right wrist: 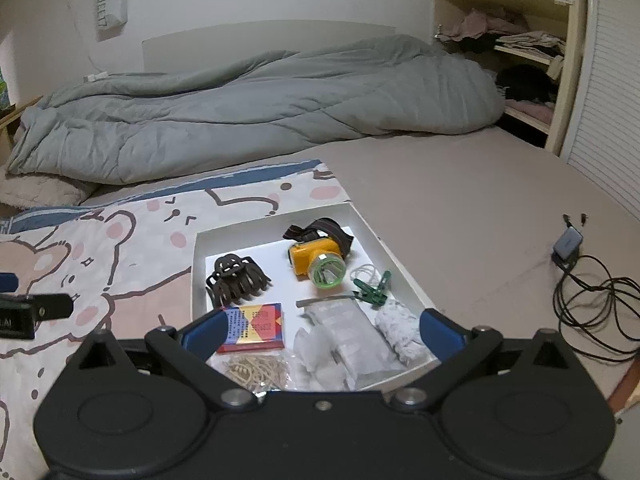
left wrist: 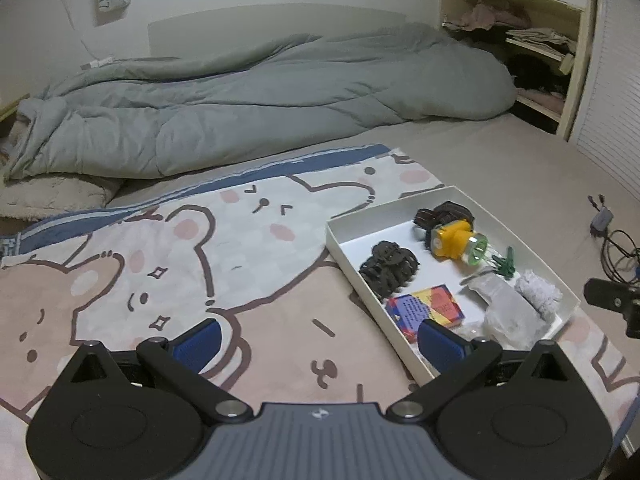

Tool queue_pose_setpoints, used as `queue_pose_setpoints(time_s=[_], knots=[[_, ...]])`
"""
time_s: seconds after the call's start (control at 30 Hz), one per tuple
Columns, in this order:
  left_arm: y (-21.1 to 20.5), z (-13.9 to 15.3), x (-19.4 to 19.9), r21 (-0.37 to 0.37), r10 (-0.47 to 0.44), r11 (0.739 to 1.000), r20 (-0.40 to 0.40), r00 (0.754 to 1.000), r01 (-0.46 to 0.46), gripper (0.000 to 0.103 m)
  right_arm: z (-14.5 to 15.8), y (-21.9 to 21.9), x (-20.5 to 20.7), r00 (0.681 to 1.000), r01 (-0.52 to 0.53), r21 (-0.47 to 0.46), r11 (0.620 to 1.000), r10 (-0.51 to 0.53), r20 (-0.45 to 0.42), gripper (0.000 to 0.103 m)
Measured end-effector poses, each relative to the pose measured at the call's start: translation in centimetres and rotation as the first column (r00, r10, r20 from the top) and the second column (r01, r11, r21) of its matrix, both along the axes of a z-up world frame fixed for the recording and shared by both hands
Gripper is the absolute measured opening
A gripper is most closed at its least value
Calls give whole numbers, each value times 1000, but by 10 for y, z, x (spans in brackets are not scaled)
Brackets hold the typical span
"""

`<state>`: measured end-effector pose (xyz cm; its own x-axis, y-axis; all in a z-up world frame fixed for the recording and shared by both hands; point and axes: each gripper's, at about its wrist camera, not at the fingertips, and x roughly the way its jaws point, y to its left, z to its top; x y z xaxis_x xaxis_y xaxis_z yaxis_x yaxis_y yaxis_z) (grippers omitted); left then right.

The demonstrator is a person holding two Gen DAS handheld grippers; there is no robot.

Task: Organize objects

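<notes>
A bed (right wrist: 420,184) with a taupe sheet fills a pale-walled bedroom, a rumpled grey quilted duvet (right wrist: 260,108) heaped along its head edge below a plain headboard, and an open cream shelf unit (right wrist: 560,80) of folded clothes standing past its far right corner. A cartoon-bear blanket (left wrist: 180,264) in pink, white and blue covers the near left part of the bed, and a shallow white cardboard tray (right wrist: 198,264) rests at the blanket's right edge. Inside lie a dark brown plastic claw hair clip (right wrist: 236,280), a yellow headlamp (right wrist: 316,258) with a striped strap, a green clothes peg (right wrist: 374,290), a red, blue and yellow printed box (right wrist: 256,326) with writing too small to read, clear plastic packets (right wrist: 344,348), a fluffy white cloth (right wrist: 396,330) and a bag of rubber bands (right wrist: 256,372). A wall hanging (right wrist: 108,8) reads "SWEET". Black cables (right wrist: 592,296) coil near the bed's right edge. The left tongs (left wrist: 320,344) and right tongs (right wrist: 322,334), blue-padded, both stand wide apart, gripping nothing.
</notes>
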<state>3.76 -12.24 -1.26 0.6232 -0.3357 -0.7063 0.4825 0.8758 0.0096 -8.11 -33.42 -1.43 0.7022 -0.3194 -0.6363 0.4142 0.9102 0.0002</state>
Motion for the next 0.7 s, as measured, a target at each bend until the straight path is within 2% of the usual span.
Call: queue_pose_setpoints(time_s=[0.2,0.47,0.7], knots=[[4,-1,-2,-29,2,1000,-31,1000,-3,103,0,3,-2,1000,-5,-18,1000,5,-8,103],[-2,-2,-5,7,17,1000,-15,1000,-17,103,-1,8,-1,1000,-17,-36,999,16,-22,103],[-1,-2,-4,2,24,1000,-26,999,-24,103,-1,8,-1,1000,-18,-35,999,17,-24,103]])
